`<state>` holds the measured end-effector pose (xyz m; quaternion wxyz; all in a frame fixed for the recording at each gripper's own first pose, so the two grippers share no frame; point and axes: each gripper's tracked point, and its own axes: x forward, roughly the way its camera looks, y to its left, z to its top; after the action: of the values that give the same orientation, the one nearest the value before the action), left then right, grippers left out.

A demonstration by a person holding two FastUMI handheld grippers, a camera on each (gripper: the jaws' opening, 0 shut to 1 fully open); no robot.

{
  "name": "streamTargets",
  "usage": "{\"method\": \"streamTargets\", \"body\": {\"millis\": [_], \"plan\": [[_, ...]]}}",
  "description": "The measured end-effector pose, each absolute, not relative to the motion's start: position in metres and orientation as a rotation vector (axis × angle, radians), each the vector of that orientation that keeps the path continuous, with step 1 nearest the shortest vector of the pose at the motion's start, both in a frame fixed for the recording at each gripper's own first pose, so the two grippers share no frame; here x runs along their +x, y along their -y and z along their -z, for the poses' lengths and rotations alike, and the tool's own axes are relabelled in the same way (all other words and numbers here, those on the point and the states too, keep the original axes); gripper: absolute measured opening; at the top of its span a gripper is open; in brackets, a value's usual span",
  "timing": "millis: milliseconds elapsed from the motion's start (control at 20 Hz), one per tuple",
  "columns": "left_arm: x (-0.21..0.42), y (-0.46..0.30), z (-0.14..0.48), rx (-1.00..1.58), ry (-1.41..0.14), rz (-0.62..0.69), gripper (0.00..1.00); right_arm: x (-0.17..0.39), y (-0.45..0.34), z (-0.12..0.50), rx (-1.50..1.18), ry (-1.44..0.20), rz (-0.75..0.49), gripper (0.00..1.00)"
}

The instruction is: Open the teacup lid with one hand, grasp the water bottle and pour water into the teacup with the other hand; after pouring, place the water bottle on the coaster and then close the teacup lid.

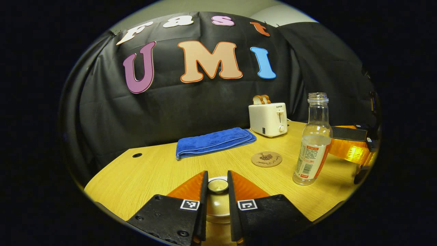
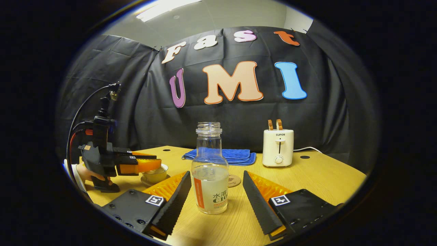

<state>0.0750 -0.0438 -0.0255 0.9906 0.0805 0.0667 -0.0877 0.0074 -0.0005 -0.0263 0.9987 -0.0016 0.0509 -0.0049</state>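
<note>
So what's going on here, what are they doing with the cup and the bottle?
A person is working a gripper in each hand at a wooden table. The left gripper sits around the knob of the teacup lid, fingers close on either side; whether they press it is unclear. The right gripper is open, its fingers on either side of the uncapped water bottle without touching. The bottle stands upright, partly full. The coaster lies bare beside it. No pouring yet.

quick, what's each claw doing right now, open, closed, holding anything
Left claw: closed on the teacup lid knob, fingers on both sides.
Right claw: open, the water bottle standing between its fingers, not gripped.
</note>
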Motion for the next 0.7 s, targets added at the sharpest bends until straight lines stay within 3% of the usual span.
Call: {"method": "streamTargets", "body": {"millis": [650, 700], "plan": [[0.053, 0.019, 0.007, 0.067, -0.021, 0.115, 0.25, 0.017, -0.007, 0.029, 0.001, -0.106, -0.024, 0.95], [0.05, 0.016, 0.006, 0.061, -0.014, 0.111, 0.26, 0.018, -0.007, 0.029, 0.0, -0.107, -0.023, 0.99]]}}
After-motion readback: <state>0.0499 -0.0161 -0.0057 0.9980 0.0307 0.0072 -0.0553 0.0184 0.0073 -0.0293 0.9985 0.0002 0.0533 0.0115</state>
